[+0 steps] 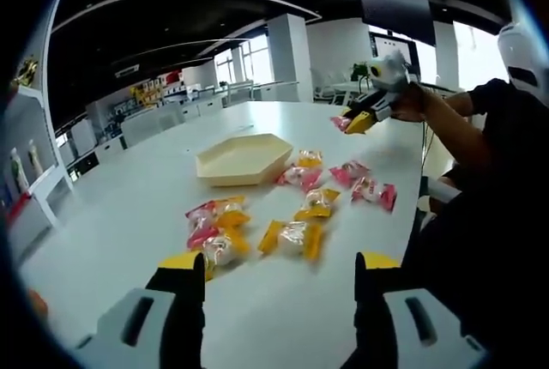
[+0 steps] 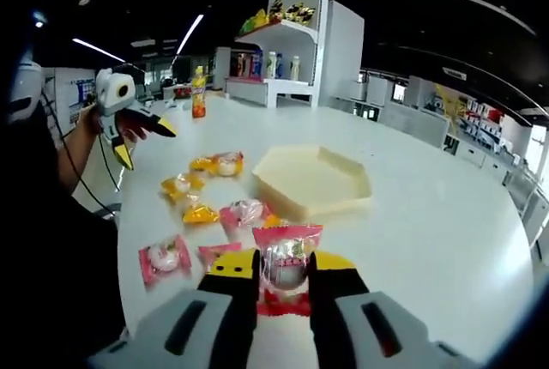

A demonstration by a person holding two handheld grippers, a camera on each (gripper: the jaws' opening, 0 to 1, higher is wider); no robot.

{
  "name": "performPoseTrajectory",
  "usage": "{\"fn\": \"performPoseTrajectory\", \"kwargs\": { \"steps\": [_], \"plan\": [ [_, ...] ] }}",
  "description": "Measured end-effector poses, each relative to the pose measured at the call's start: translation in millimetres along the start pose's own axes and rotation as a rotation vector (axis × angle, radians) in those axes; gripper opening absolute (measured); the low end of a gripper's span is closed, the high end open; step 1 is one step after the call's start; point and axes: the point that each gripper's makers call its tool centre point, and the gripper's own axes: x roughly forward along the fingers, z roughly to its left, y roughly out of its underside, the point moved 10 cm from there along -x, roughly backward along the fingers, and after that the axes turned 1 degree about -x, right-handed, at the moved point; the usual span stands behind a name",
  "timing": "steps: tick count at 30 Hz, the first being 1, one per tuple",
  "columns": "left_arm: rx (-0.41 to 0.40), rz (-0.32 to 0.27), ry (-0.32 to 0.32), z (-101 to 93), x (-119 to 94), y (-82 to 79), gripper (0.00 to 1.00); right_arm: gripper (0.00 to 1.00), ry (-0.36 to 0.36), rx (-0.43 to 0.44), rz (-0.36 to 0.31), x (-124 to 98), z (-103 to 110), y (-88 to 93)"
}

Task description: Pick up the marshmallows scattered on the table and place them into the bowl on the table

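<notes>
An open office surrounds the white counter (image 2: 446,214). The bowl (image 2: 310,182) ahead of the right tool (image 2: 284,279) is empty; that tool grips one pink marshmallow (image 2: 286,268), the left tool (image 1: 279,287) released, others scattered.

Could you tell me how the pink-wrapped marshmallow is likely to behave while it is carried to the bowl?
The pink-wrapped marshmallow, clamped in the right tool, probably feels light. Its glossy wrapper looks crinkly and may slip. The frilled ends stick out, so they likely flop.
</notes>
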Motion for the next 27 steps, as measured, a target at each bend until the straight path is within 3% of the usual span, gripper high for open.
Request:
{"fn": "performPoseTrajectory", "kwargs": {
  "steps": [8,27],
  "plan": [
    [-0.013,0.004,-0.009,1.9,-0.6,4.5,0.70,0.22,-0.001,0.006,-0.034,9.5,-2.9,-12.2],
    [-0.025,0.001,-0.011,1.8,-2.5,9.1,0.70,0.22,0.036,-0.016,-0.031,37.0,-24.8,-35.8]
  ]
}}
